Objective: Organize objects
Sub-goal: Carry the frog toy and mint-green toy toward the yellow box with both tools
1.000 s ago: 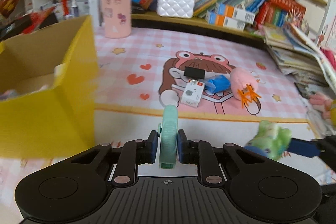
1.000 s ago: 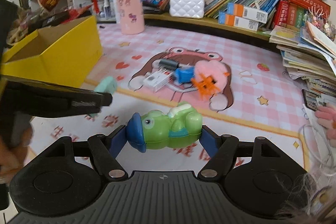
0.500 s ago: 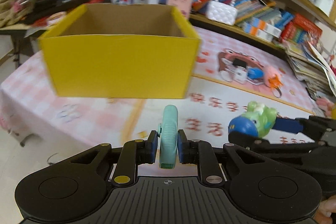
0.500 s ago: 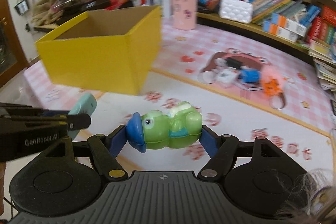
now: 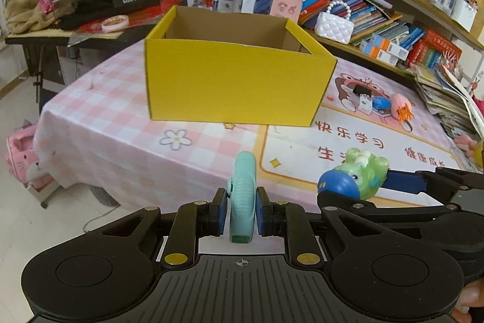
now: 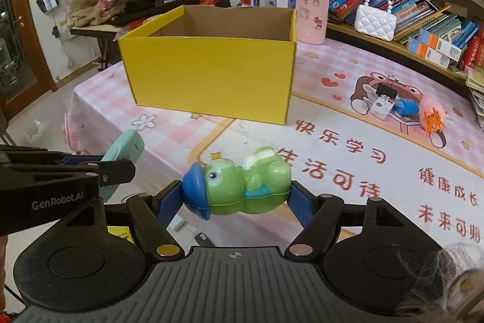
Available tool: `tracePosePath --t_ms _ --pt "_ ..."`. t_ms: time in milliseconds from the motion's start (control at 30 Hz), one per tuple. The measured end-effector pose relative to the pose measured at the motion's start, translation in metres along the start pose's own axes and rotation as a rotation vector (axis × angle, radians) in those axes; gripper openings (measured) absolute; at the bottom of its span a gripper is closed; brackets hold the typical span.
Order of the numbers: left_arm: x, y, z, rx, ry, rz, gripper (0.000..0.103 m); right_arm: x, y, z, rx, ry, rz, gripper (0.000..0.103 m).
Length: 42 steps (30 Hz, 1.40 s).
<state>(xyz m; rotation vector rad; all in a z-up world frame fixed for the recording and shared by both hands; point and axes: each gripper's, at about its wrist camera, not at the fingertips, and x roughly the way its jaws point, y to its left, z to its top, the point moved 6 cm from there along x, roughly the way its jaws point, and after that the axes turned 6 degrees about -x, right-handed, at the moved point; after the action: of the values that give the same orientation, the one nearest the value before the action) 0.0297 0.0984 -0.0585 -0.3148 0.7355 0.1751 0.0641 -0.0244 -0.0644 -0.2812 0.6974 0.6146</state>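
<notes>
Toys are what both grippers carry: the left gripper point(image 5: 241, 215) has its jaws pinched narrow on a slim mint-green toy point(image 5: 242, 196), gripped edge-on so it stands up between the pads, and the right gripper point(image 6: 239, 197) is spread about halfway around a green frog toy point(image 6: 242, 185) with a blue cap, clamped end to end so it lies sideways and cannot roll out. Both are held in the air on the near side of the yellow box point(image 5: 236, 80), side by side, the frog to the right of the mint toy. The box stands open-topped on the pink checked tablecloth point(image 5: 121, 123), so it looks like the place for them. To the right of the box, a few small things point(image 6: 402, 108) lie on the cartoon print, probably next for sorting.
</notes>
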Motion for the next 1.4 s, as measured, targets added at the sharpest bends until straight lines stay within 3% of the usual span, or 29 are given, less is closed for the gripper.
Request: tracePosePath --t_ms 533,800,1133,1400 --pt "-0.033 0.038 0.012 0.028 -0.1 -0.024 0.018 -0.009 0.046 0.015 0.016 -0.06 -0.037 0.072" --pt "-0.032 0.03 0.035 0.042 -0.162 -0.058 0.018 -0.008 0.039 0.023 0.02 -0.061 -0.078 0.072" --pt "-0.005 0.019 0.116 0.029 -0.303 -0.027 0.018 0.001 -0.019 0.116 0.046 -0.251 -0.141 0.072" --pt "0.049 0.009 0.155 0.015 -0.292 0.012 0.018 0.049 -0.053 0.185 0.029 -0.291 -0.098 0.072"
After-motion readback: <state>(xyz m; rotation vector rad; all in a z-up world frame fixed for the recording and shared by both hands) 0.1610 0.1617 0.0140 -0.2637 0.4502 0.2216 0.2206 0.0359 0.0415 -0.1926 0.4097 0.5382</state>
